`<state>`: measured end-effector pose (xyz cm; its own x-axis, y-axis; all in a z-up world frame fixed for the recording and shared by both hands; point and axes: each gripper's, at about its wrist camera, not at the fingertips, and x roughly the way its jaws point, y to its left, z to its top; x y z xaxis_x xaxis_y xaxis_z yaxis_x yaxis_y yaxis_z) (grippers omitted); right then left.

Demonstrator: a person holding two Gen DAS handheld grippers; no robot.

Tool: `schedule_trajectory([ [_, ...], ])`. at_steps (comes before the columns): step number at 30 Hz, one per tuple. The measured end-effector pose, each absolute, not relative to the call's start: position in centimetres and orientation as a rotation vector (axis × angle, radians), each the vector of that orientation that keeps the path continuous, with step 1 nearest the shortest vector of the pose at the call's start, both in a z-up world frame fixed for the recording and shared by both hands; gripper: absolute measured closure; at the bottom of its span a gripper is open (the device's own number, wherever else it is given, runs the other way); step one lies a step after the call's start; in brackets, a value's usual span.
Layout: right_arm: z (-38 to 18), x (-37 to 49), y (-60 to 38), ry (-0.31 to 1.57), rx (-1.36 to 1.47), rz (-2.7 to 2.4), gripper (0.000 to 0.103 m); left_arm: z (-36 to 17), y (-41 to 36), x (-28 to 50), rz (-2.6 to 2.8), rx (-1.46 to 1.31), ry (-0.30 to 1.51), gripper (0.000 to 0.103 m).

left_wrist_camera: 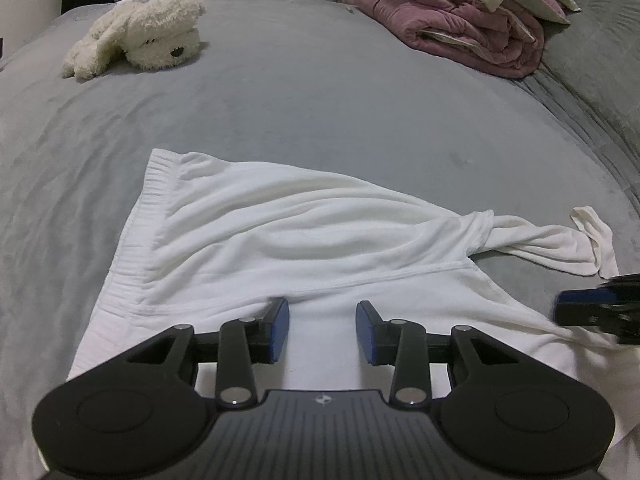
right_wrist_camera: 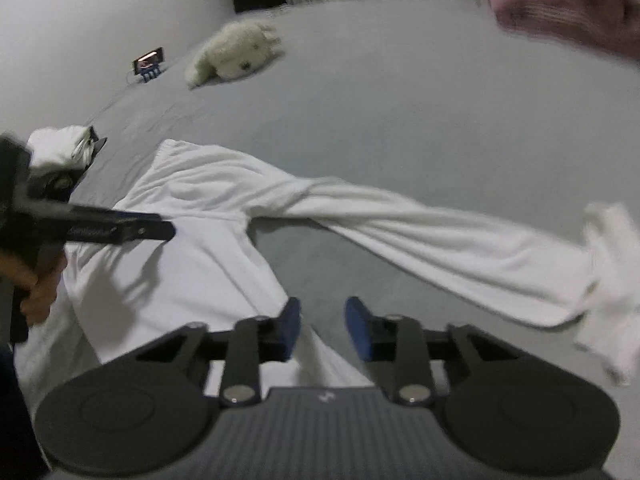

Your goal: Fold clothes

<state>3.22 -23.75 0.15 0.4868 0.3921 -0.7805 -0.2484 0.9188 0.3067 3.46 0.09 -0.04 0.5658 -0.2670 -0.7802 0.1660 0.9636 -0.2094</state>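
Left wrist view puts your left tool (left_wrist_camera: 322,330) right over the white top (left_wrist_camera: 280,232), fingers spread wide with nothing between them, hovering at the near edge of the body panel. That top lies on the grey bed (left_wrist_camera: 320,100), ribbed hem toward the far left, one sleeve (left_wrist_camera: 552,244) trailing out to the right, rumpled and twisted at the cuff. Right wrist view is blurred, but your right tool (right_wrist_camera: 322,330) also stands parted and empty, above the edge where the body meets bare bed. The sleeve (right_wrist_camera: 440,236) stretches away past it.

This looks a light, soft knit: it will drape and sag, and a pinch on one layer may drag the rest into wrinkles. Seams and the ribbed hem look like the firmest places to take hold; the shoulder seam (left_wrist_camera: 400,274) runs just beyond your left tool. Plush dog (left_wrist_camera: 140,36) and bundled blankets (left_wrist_camera: 460,28) sit well apart at the far side.
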Motion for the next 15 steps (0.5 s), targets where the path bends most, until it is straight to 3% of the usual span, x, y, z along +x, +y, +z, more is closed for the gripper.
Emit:
schedule_trajectory([
  [10, -0.7, 5.1, -20.2, 0.979, 0.121, 0.526, 0.08, -0.1, 0.4, 3.7, -0.265, -0.135, 0.942, 0.067],
  [12, -0.9, 5.4, -19.4, 0.976, 0.067, 0.516, 0.097, -0.1, 0.4, 3.8, -0.266, -0.136, 0.944, 0.067],
  [15, -0.3, 5.0, -18.0, 0.946, -0.031, 0.515, 0.098, 0.0, 0.5, 3.8, -0.263, -0.148, 0.942, 0.067],
])
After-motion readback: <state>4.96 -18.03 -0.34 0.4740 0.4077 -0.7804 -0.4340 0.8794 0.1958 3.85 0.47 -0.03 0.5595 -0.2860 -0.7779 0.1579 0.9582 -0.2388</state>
